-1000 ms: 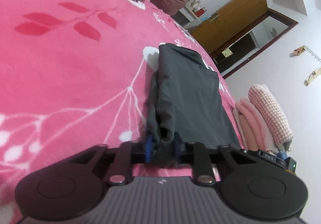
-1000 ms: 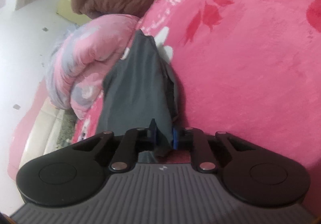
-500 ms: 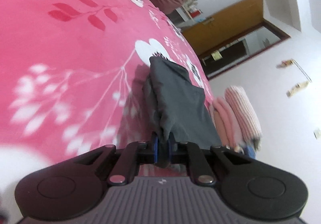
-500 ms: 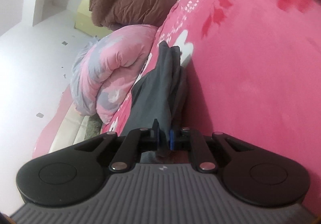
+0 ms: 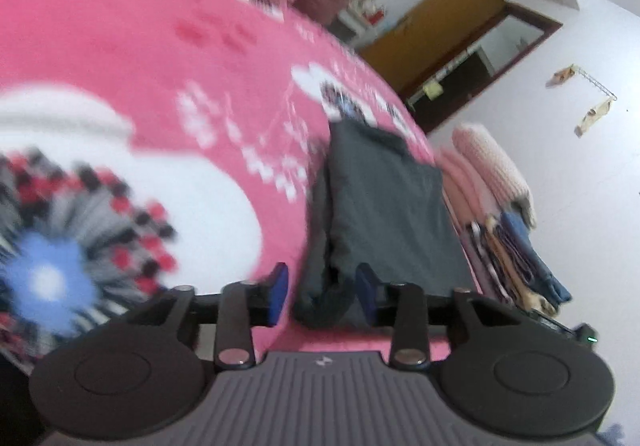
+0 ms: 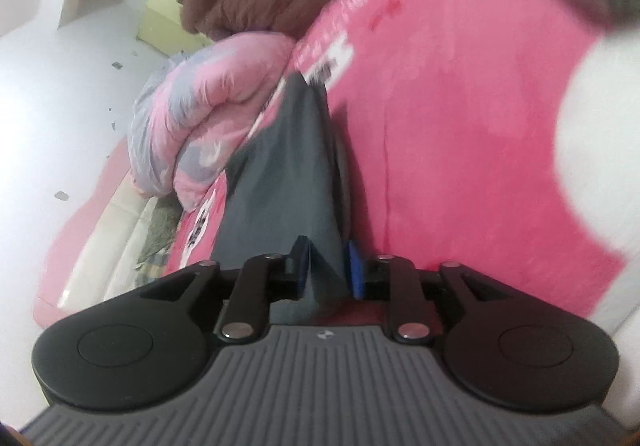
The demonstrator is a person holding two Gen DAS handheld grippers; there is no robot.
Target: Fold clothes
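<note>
1. left gripper (image 5: 322,293): jaws have just been opening and now stand spread, with the dark grey garment (image 5: 384,206) loose in the gap, lying folded on the pink blanket (image 5: 120,46).
2. right gripper (image 6: 329,266): also just opened, its pads flanking the garment's edge; can't tell if they touch.

A home bedroom: a bed (image 5: 168,58) under a pink flowered blanket, a rolled quilt (image 6: 208,102) at its far end, a wooden door (image 5: 436,34), stacked folded clothes (image 5: 504,214) alongside.
</note>
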